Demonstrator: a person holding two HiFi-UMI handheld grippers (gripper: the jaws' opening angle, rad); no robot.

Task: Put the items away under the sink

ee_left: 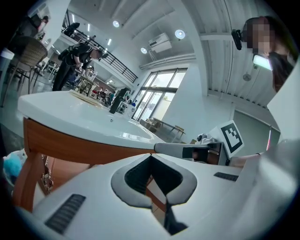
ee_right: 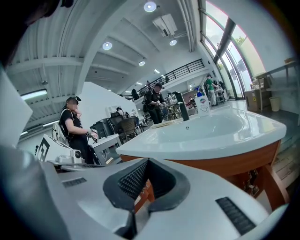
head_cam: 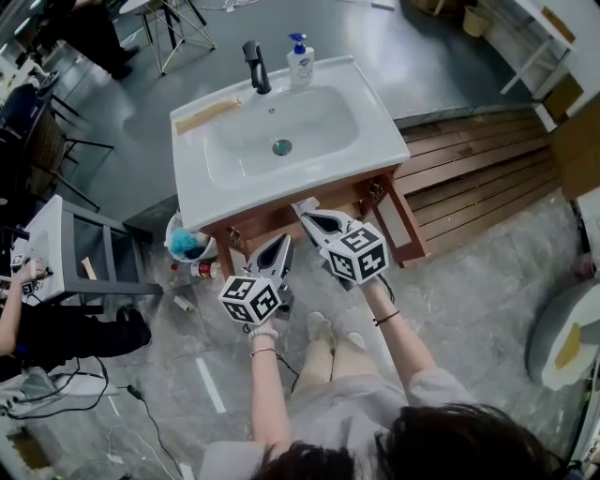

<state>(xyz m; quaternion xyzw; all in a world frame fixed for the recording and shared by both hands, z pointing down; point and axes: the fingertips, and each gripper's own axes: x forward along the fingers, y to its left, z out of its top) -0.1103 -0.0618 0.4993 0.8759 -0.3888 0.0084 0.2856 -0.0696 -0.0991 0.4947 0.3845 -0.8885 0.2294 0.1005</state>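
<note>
Left gripper (head_cam: pixel 281 246) and right gripper (head_cam: pixel 307 212), both clenched on nothing, sit mid-frame below the sink (head_cam: pixel 216 192), with the blue item (head_cam: pixel 186 244) and can (head_cam: pixel 202 270) just left of them.

Grey polished floor (head_cam: pixel 450 56) at far side; pale marbled tiles (head_cam: pixel 469 309) nearer. Wooden slat platform (head_cam: pixel 478 164) at right. White side table (head_cam: pixel 47 239) at left edge, dark chair (head_cam: pixel 42 131) beyond it. White shelving (head_cam: pixel 525 42) in top right corner. High white ceiling (ee_right: pixel 93 28), round recessed lights (ee_right: pixel 150 6), ceiling air unit (ee_right: pixel 165 24). Tall windows (ee_left: pixel 159 86) along far wall; black mezzanine railing (ee_right: pixel 183 70).
</note>
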